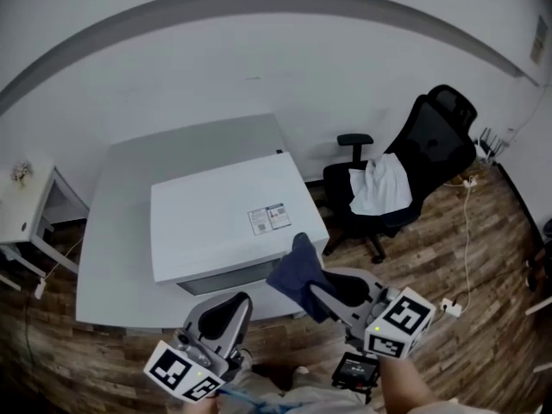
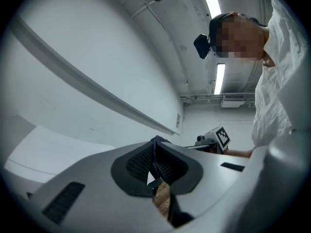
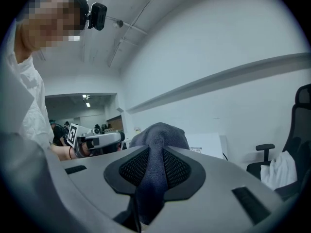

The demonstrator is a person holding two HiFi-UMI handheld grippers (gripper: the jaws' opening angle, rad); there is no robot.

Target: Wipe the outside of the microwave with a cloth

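Note:
The white microwave (image 1: 228, 222) stands on a grey table (image 1: 116, 231), with a sticker on its top. My right gripper (image 1: 312, 290) is shut on a dark blue cloth (image 1: 295, 270), held just off the microwave's front right corner. In the right gripper view the blue cloth (image 3: 158, 154) bulges up between the pads and the microwave (image 3: 210, 144) shows behind it. My left gripper (image 1: 231, 307) hangs below the microwave's front edge, jaws closed with nothing between them. The left gripper view has its dark pads (image 2: 156, 164) pressed together and empty.
A black office chair (image 1: 414, 171) with a white garment (image 1: 379, 186) draped on it stands to the right of the table. A small white side table (image 1: 26, 210) sits at the left. Cables and a power strip (image 1: 453, 304) lie on the wood floor.

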